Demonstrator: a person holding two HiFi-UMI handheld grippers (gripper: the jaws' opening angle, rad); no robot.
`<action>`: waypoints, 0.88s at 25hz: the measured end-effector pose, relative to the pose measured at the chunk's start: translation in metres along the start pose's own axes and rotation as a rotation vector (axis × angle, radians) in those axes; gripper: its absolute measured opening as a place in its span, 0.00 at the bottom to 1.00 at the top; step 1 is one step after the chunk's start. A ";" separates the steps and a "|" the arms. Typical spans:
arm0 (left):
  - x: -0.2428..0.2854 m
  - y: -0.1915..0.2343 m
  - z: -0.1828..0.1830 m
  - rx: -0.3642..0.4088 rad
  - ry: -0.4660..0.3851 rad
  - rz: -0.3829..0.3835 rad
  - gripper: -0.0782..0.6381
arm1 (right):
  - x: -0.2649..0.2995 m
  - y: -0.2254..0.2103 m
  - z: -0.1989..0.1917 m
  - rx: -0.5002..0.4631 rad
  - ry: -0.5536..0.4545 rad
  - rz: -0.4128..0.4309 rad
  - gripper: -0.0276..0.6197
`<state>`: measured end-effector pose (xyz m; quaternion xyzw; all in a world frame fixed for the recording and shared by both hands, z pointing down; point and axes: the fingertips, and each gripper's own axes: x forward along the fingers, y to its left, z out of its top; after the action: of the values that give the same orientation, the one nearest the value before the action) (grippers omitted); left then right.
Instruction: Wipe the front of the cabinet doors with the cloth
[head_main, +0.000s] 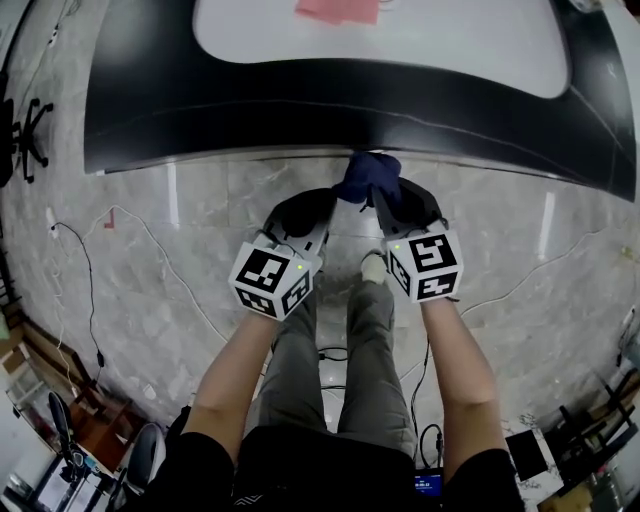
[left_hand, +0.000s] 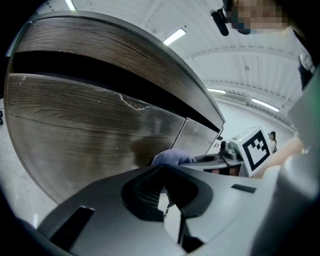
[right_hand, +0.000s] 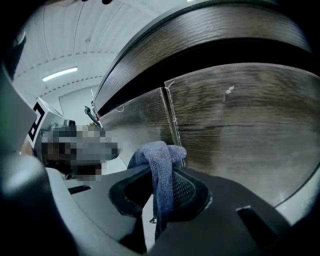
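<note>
The cabinet doors (right_hand: 240, 130) are dark wood-grain panels under a black countertop edge (head_main: 300, 110), with a vertical seam (right_hand: 170, 117) between two of them. My right gripper (right_hand: 165, 175) is shut on a blue cloth (right_hand: 161, 160), which bunches out past the jaw tips and sits close to the seam. In the head view the blue cloth (head_main: 368, 176) lies at the foot of the cabinet front, ahead of the right gripper (head_main: 388, 198). My left gripper (head_main: 320, 202) hangs just to its left, jaws together and holding nothing. From the left gripper view (left_hand: 163, 172) the door front (left_hand: 75, 135) and the cloth (left_hand: 171, 157) show ahead.
A pink cloth (head_main: 338, 10) lies on the white cabinet top (head_main: 450, 45). Cables (head_main: 90, 290) run over the marble floor at left and right. An office chair base (head_main: 25, 135) stands far left. The person's legs (head_main: 340, 350) are below the grippers.
</note>
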<state>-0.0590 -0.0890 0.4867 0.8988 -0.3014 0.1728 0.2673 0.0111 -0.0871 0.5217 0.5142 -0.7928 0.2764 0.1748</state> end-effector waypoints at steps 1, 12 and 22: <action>0.001 -0.002 0.000 0.002 0.001 -0.002 0.12 | 0.000 0.001 -0.002 0.003 0.002 0.003 0.15; -0.023 0.031 0.001 -0.010 -0.023 0.058 0.12 | 0.023 0.055 -0.013 -0.011 0.036 0.086 0.15; -0.087 0.102 -0.016 -0.053 -0.032 0.158 0.12 | 0.079 0.140 -0.008 -0.056 0.062 0.181 0.15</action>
<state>-0.1915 -0.1097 0.4967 0.8675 -0.3800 0.1708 0.2717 -0.1488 -0.0941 0.5363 0.4266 -0.8376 0.2848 0.1879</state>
